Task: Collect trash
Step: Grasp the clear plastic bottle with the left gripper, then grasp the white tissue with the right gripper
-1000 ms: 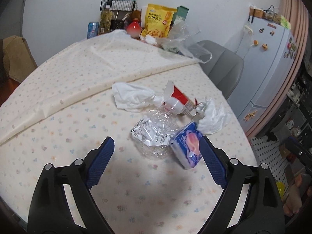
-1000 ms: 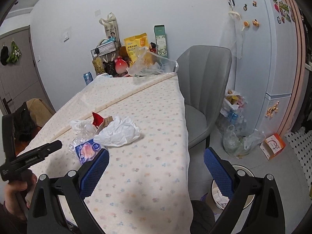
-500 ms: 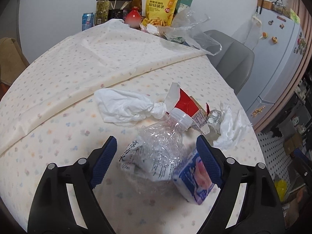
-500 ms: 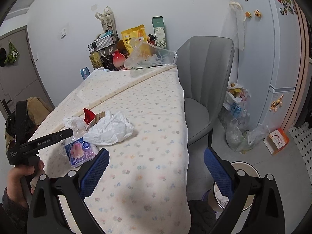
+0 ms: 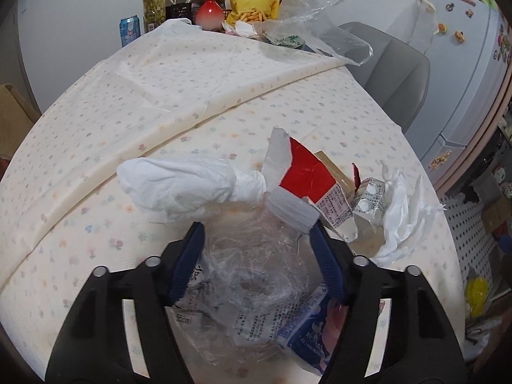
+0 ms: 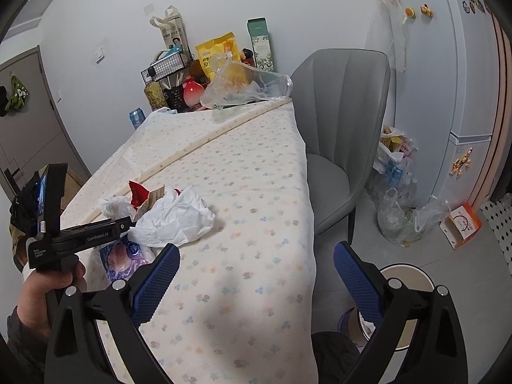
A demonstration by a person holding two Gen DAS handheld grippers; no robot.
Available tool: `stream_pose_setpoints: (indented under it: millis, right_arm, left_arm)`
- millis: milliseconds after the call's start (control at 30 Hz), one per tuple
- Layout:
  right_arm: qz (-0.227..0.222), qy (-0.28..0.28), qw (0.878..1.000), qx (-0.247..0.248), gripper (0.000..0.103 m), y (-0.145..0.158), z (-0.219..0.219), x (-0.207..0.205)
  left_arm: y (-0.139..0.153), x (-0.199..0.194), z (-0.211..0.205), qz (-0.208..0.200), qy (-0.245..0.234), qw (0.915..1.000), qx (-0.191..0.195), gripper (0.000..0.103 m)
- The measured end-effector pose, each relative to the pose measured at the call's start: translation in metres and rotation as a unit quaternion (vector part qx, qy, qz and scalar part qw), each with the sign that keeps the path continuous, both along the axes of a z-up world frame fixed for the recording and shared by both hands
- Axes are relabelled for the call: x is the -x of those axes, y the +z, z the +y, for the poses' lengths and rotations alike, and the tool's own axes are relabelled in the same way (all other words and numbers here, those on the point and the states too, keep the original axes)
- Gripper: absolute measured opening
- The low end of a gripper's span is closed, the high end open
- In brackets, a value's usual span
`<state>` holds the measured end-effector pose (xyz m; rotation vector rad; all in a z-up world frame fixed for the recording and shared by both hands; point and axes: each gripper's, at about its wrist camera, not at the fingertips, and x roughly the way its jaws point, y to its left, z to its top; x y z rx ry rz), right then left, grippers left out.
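Left hand-held gripper (image 5: pixel 257 240) jaws just closing around crushed clear bottle (image 5: pixel 252 275) on desk (image 5: pixel 160 96), pad contact unclear, right hand-held gripper (image 6: pixel 256 272) released, empty, beyond desk edge.

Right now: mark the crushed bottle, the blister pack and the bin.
crushed bottle (image 5: pixel 256 256), left wrist view, clear crumpled body.
blister pack (image 5: pixel 368 198), left wrist view, foil face with pills.
bin (image 6: pixel 412 270), right wrist view, far rim.

The cloth (image 5: pixel 224 102) is cream, dotted with small pastel flowers. The bottle (image 5: pixel 256 256) is clear with a white cap (image 5: pixel 292 209). The carton (image 5: pixel 304 172) is red and white. The pads (image 6: pixel 153 283) are blue.
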<state>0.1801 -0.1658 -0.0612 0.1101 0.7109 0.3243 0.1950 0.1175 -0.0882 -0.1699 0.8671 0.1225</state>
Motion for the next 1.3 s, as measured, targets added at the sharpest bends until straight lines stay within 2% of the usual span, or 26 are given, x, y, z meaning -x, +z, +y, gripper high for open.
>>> stream_pose_setpoints:
  millis: [100,433,733,767,833,867,900,1000,1300]
  right_arm:
    - [0.004,0.004,1.0,0.003,0.094,-0.002,0.004,-0.002]
    - [-0.001,0.052,0.999,0.007,0.093,0.001,0.046,-0.016]
    - [0.025,0.085,0.996,0.013,0.079,-0.011,0.086,-0.044]
    - [0.03,0.088,0.996,0.014,0.072,-0.014,0.089,-0.047]
    - [0.043,0.097,0.994,0.018,0.049,-0.021,0.094,-0.053]
    - [0.053,0.102,0.993,0.017,0.025,-0.024,0.095,-0.055]
    - [0.065,0.107,0.992,0.008,0.009,-0.026,0.095,-0.058]
    - [0.055,0.114,0.992,-0.003,0.005,-0.022,0.09,-0.051]
    - [0.017,0.107,0.994,-0.033,0.004,0.005,0.058,-0.021]
  left_arm:
    - [0.008,0.008,0.002,-0.016,0.004,0.9999,0.001,0.059]
    - [0.04,0.054,0.028,-0.068,0.035,0.9969,0.016,0.058]
    - [0.048,0.077,0.055,-0.087,0.063,0.9937,0.031,0.058]
    - [0.048,0.079,0.057,-0.088,0.064,0.9936,0.032,0.058]
    - [0.048,0.08,0.058,-0.088,0.065,0.9934,0.034,0.058]
    - [0.048,0.08,0.058,-0.088,0.065,0.9934,0.033,0.058]
    - [0.048,0.081,0.058,-0.089,0.065,0.9934,0.033,0.058]
    - [0.05,0.082,0.056,-0.093,0.061,0.9931,0.035,0.058]
    - [0.067,0.076,0.025,-0.112,0.027,0.9926,0.037,0.058]
